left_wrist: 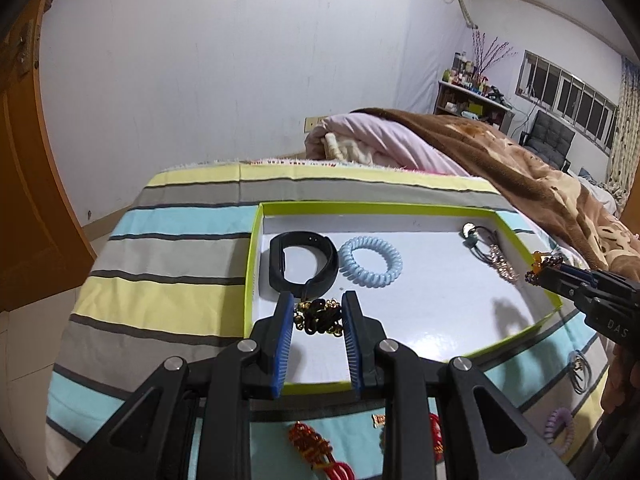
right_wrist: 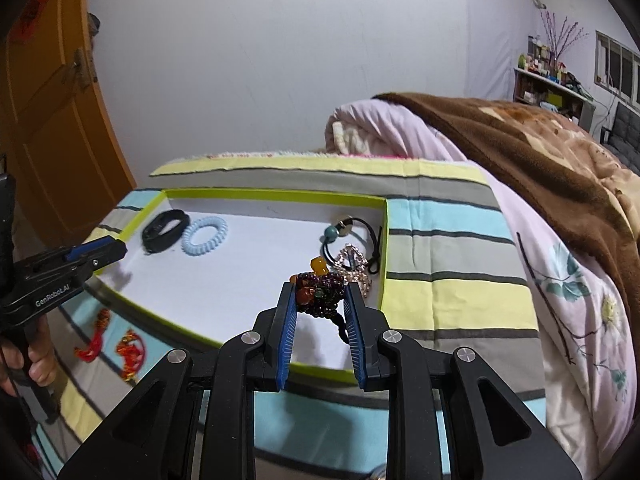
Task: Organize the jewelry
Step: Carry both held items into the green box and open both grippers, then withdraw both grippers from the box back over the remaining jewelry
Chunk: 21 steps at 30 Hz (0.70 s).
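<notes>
My left claw (left_wrist: 316, 316) pinches a black-and-gold bracelet (left_wrist: 318, 316), my right claw (right_wrist: 320, 296) a purple bead bracelet (right_wrist: 322, 286); both hang over the tray (left_wrist: 252, 260), which holds four pieces beyond them; red knots (left_wrist: 316, 446) wait below my left claw.

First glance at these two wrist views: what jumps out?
Both grippers carry jewelry over the green-rimmed tray on the striped bed: the left gripper pinches a black-and-gold piece, the right gripper a purple bead bracelet. Inside the tray lie a black band and a blue coil tie at its left end.
</notes>
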Each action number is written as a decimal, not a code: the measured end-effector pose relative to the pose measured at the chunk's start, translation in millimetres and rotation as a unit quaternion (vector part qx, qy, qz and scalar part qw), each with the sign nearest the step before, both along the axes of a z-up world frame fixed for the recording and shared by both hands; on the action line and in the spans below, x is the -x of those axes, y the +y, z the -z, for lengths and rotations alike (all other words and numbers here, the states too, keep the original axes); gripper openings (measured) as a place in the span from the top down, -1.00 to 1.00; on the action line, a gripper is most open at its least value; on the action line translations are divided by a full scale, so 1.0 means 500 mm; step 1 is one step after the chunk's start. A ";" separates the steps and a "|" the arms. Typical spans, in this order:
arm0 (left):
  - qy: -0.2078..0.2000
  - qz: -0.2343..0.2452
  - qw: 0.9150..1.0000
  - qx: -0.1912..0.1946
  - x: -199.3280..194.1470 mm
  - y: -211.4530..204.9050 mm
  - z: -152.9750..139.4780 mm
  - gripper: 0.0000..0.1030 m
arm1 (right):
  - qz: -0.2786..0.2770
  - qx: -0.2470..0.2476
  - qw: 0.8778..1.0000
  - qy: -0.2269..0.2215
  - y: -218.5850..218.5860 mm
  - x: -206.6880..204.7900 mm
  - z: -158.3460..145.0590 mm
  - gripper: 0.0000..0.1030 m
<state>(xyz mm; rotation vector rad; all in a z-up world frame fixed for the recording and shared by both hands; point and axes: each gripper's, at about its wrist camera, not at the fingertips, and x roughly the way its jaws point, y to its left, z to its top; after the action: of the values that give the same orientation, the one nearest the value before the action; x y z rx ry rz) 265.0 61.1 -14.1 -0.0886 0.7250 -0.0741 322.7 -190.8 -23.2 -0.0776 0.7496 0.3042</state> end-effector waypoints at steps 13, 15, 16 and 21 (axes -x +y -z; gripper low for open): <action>0.039 0.013 0.999 -0.010 -0.043 -0.013 0.039 0.49 | -0.003 0.021 0.999 0.031 0.012 -0.052 0.033 0.51; 0.037 0.013 0.999 -0.008 -0.043 -0.012 0.039 0.48 | -0.008 0.024 0.999 0.034 0.016 -0.052 0.038 0.48; 0.037 0.014 0.999 -0.007 -0.043 -0.011 0.038 0.48 | -0.009 0.025 0.999 0.035 0.017 -0.051 0.039 0.47; 0.034 0.012 0.999 -0.005 -0.037 -0.008 0.032 0.48 | -0.008 0.024 0.999 0.025 0.016 -0.038 0.029 0.41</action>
<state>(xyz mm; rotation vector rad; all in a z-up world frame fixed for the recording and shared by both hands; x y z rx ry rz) 283.5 57.1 -30.2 -0.0725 0.7940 -0.0912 341.5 -182.6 -37.6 -0.1210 0.8058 0.3041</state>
